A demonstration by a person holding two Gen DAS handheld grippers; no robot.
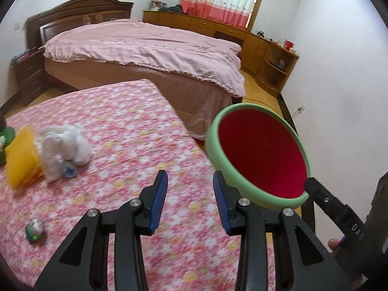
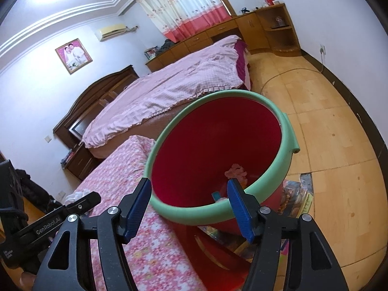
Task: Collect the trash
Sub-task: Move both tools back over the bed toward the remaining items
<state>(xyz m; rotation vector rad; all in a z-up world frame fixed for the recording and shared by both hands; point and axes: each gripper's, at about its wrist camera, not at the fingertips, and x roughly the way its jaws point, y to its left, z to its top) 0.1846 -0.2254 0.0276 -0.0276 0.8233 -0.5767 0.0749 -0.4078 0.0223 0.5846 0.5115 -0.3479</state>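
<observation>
The red bin [image 2: 213,145] is seen beside the floral surface's [image 1: 135,126] edge. Both the left gripper [image 1: 190,189] and the right gripper [image 2: 189,201] are held with jaws parted, empty. "GenRobot.AI" is read on the left gripper.

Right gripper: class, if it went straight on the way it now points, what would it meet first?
Probably the red bin with the green rim. The right gripper stands open and empty, aimed over the near rim into the bin's mouth, where some trash already lies. Depth is hard to judge.
</observation>
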